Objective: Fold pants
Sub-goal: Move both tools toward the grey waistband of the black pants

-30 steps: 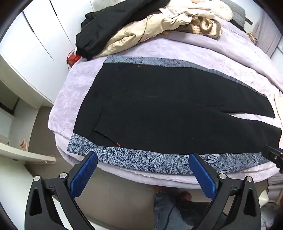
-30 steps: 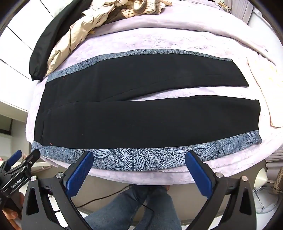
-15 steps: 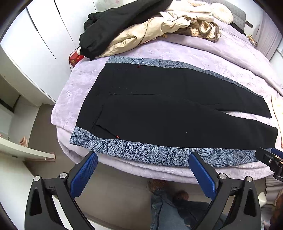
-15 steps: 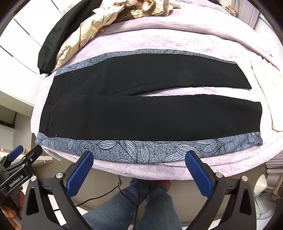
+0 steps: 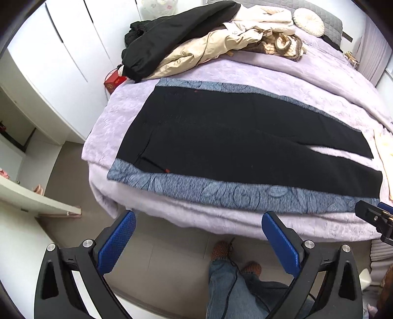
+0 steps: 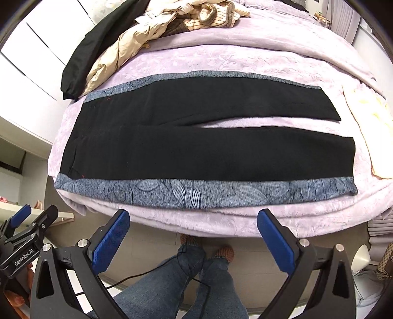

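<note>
Where the lilac bed (image 5: 282, 81) fills both views, spread wide under everything else, quilted cover running to the near edge. Laid flat across it, near that edge: pants (image 6: 196, 144), black, with a blue-grey leaf-print band down each outer side. Waist to the left, hems to the right, legs parted in a narrow wedge toward the hems with lilac showing between. Near band lying along the bed's front edge, just above both grippers.

Piled at the far left corner of the bed: black jacket (image 5: 172, 36), then beige coat (image 5: 208, 49) beside it, touching, then a striped knit (image 5: 285, 44) further right. Round cushion (image 5: 308, 22) beyond, by the grey headboard. Pale yellow cloth (image 6: 371, 127) at the right edge of the bed, just beside the hems. White wardrobe (image 5: 61, 49) to the left, red box (image 5: 114, 82) wedged between it and the bed.

Below the bed edge, on the floor: legs in jeans (image 6: 186, 282), patterned socks, a thin black cable trailing over them.

Left gripper (image 5: 199, 235) held off the bed, short of the near band, blue pads spread wide, nothing between them. Right gripper (image 6: 192, 233) likewise off the bed, fingers wide apart, empty, aimed at the middle of the pants. Each gripper's tip peeking into the other's view at the frame edge.
</note>
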The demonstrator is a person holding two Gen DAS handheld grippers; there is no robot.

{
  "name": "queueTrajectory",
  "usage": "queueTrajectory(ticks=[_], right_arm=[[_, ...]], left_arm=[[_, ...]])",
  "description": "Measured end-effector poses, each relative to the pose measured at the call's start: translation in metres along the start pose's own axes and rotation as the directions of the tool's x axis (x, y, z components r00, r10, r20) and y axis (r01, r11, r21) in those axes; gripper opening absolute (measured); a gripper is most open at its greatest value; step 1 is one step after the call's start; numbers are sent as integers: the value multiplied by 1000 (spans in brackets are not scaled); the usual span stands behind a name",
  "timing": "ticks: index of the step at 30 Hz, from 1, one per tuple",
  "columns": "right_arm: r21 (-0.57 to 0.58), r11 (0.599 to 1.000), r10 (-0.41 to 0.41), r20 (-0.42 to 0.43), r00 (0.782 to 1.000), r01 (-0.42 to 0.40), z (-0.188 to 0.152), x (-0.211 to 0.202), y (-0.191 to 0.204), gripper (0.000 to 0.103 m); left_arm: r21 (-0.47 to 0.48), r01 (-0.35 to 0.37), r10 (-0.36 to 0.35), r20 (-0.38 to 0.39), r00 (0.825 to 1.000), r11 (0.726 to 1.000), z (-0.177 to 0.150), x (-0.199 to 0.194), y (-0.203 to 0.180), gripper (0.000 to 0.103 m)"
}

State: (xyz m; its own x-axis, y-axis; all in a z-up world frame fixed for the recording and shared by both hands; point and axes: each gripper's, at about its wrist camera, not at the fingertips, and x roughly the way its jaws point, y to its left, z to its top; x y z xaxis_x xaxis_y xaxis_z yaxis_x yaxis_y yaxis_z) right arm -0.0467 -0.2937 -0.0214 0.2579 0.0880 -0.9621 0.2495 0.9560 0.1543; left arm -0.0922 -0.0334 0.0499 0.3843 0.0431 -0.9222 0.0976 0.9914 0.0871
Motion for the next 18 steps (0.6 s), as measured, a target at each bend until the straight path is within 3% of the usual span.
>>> queueTrajectory(ticks=[6,13,18], right_arm=[[3,1000,10,8,1000,-10,-15,-3,-3,103],[80,997,1,18,1000,-2,-10,4,-5,103],[115,993,-2,-2,1000,2,1,24,14,103]], left_arm=[[-9,-13,12,-27,1000,1000,-15,-1,8,103],[6,-34,34,-28,999,999,-3,8,26,103],[21,-36,36,-37,999,999,10,23,54,103]])
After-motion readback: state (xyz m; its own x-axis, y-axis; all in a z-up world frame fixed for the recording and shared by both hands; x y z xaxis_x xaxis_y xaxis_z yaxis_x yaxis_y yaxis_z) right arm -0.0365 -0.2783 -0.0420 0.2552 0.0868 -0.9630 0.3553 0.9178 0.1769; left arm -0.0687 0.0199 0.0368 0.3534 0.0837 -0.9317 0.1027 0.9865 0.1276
